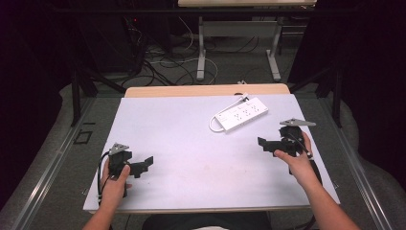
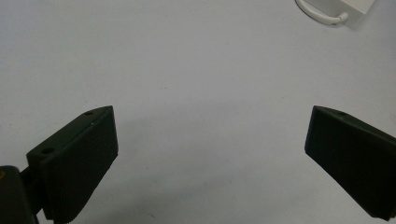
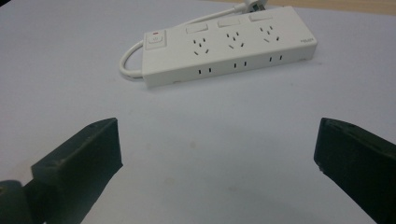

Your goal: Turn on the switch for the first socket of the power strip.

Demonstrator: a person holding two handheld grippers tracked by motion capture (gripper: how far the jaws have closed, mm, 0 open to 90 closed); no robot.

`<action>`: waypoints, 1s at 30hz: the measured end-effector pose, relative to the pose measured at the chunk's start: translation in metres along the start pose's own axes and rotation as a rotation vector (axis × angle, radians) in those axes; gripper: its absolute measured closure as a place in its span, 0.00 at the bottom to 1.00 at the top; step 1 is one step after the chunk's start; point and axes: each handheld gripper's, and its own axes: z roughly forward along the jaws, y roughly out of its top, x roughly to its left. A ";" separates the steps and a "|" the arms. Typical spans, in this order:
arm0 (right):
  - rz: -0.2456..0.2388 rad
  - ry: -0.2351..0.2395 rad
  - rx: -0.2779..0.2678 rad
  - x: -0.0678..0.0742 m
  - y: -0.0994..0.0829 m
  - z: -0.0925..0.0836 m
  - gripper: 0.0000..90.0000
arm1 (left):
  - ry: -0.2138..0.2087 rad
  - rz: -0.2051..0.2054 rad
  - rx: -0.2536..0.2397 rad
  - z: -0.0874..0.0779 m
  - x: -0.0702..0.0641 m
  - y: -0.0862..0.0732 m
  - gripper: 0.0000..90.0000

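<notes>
Both jaws of the right hand-held gripper (image 3: 217, 154) stand released, near the power strip (image 3: 229, 44) on the counter (image 1: 191, 143); approach squarely, then close on its long sides. Left hand-held gripper (image 2: 210, 158) waits released too.

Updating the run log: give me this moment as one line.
left gripper: open, empty, over bare table | right gripper: open, empty, facing power strip | power strip: untouched, far right of table

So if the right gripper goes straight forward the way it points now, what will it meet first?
Most likely the white power strip. In the right gripper view it lies directly ahead between the open jaws of the right gripper, with bare table before it. Depth is hard to judge, so it might pass just over it.
</notes>
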 end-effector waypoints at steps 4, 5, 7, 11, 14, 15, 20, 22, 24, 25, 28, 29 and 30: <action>0.018 -0.009 -0.002 -0.006 -0.012 -0.004 0.01 | -0.002 -0.013 -0.002 0.000 0.000 0.000 0.03; 0.024 -0.010 -0.002 -0.007 -0.014 -0.005 0.01 | -0.002 -0.015 -0.002 0.000 0.000 0.000 0.03; 0.022 -0.019 -0.003 -0.010 -0.018 -0.006 0.01 | -0.002 -0.017 -0.002 0.000 0.000 0.000 0.03; 0.029 -0.028 -0.006 -0.013 -0.023 -0.009 0.01 | -0.003 -0.018 0.004 0.000 0.000 0.000 0.03; 0.027 -0.035 -0.013 -0.014 -0.028 -0.010 0.01 | -0.002 -0.019 0.004 0.000 0.000 0.000 0.03; 0.029 -0.034 -0.011 -0.015 -0.030 -0.009 0.01 | 0.000 -0.020 0.006 0.000 0.000 0.000 0.03; 0.034 -0.039 -0.006 -0.015 -0.037 -0.008 0.01 | 0.002 -0.024 -0.001 0.000 0.000 -0.001 0.03; 0.029 -0.046 -0.010 -0.015 -0.039 -0.007 0.01 | 0.001 -0.025 -0.001 0.001 0.001 -0.001 0.03; 0.022 -0.047 -0.016 -0.016 -0.041 -0.006 0.01 | 0.001 -0.024 0.000 0.001 0.001 -0.001 0.03; 0.027 -0.046 -0.012 -0.016 -0.042 -0.006 0.01 | 0.001 -0.024 0.000 0.001 0.000 -0.001 0.03; 0.033 -0.049 -0.014 -0.017 -0.045 -0.005 0.01 | -0.001 -0.023 0.000 0.001 0.001 -0.001 0.03; 0.029 -0.052 -0.017 -0.019 -0.045 -0.004 0.01 | -0.001 -0.023 0.000 0.001 0.001 -0.001 0.03; 0.040 -0.050 -0.016 -0.019 -0.046 -0.004 0.01 | -0.001 -0.022 0.002 0.001 0.001 -0.001 0.03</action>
